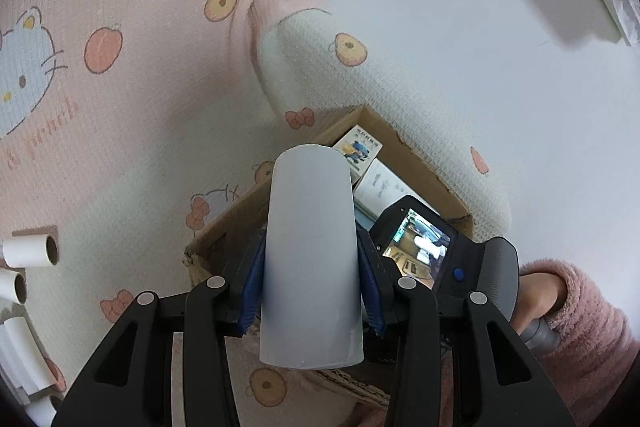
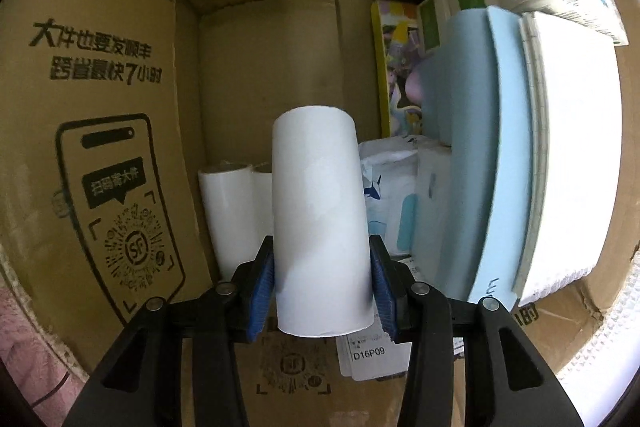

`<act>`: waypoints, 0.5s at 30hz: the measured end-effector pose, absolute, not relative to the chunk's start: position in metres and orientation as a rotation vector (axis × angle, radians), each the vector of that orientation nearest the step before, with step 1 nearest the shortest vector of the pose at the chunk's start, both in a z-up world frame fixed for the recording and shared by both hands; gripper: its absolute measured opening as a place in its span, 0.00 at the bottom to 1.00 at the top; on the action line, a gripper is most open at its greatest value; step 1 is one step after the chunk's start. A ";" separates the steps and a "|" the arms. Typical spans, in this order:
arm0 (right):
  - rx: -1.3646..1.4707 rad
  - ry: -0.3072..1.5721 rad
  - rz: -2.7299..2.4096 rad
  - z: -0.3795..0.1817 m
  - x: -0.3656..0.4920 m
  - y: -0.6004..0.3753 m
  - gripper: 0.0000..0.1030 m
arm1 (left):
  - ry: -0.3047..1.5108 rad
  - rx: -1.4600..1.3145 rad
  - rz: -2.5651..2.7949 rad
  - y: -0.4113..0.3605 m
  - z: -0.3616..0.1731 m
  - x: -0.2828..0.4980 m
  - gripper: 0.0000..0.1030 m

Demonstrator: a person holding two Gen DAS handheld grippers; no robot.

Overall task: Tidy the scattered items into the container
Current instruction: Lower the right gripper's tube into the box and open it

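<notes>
Our right gripper clasps a white paper tube inside the brown cardboard box, long axis toward twelve o'clock. Our left gripper grips a pale grey tube, the box beyond at twelve; right is nearer

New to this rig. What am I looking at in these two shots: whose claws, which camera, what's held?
No robot here: a person carries a hand-held two-finger tool in each hand, each with a fisheye camera looking along its fingers.

The left wrist view shows the left tool clamped on a white roll above a cartoon-print blanket. Below it sits an open cardboard box, with the other tool's body and small screen beside it. More rolls lie at the left edge.

The right wrist view looks down inside the box: the right tool grips a second roll. Two rolls already lie inside, next to stacked books and packets.
</notes>
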State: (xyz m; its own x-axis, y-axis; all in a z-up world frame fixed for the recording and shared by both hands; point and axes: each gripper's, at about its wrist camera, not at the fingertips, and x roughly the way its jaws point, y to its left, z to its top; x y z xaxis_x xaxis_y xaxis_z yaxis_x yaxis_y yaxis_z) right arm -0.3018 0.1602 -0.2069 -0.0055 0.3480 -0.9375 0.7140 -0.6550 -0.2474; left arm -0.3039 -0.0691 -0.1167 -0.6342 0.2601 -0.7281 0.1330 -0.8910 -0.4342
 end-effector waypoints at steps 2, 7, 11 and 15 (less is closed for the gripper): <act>1.981 1.088 -1.704 -0.202 -0.302 0.162 0.41 | -0.714 -1.297 2.678 -0.068 -0.114 -0.302 0.45; 1.984 1.119 -1.718 -0.201 -0.300 0.169 0.41 | -0.717 -1.316 2.676 -0.068 -0.115 -0.299 0.45; 2.013 1.105 -1.717 -0.205 -0.299 0.176 0.40 | -0.709 -1.335 2.672 -0.067 -0.117 -0.299 0.45; 1.921 1.049 -1.800 -0.186 -0.300 0.175 0.31 | -0.687 -1.336 2.695 -0.068 -0.118 -0.297 0.45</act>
State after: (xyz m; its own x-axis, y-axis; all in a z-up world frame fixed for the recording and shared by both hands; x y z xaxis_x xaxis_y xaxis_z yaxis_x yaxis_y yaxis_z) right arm -0.2998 0.1746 -0.1860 -0.0557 0.2980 -0.9529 0.6823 -0.6854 -0.2543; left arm -0.2966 -0.0681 -0.1178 -0.6235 0.2419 -0.7434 0.1436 -0.8993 -0.4131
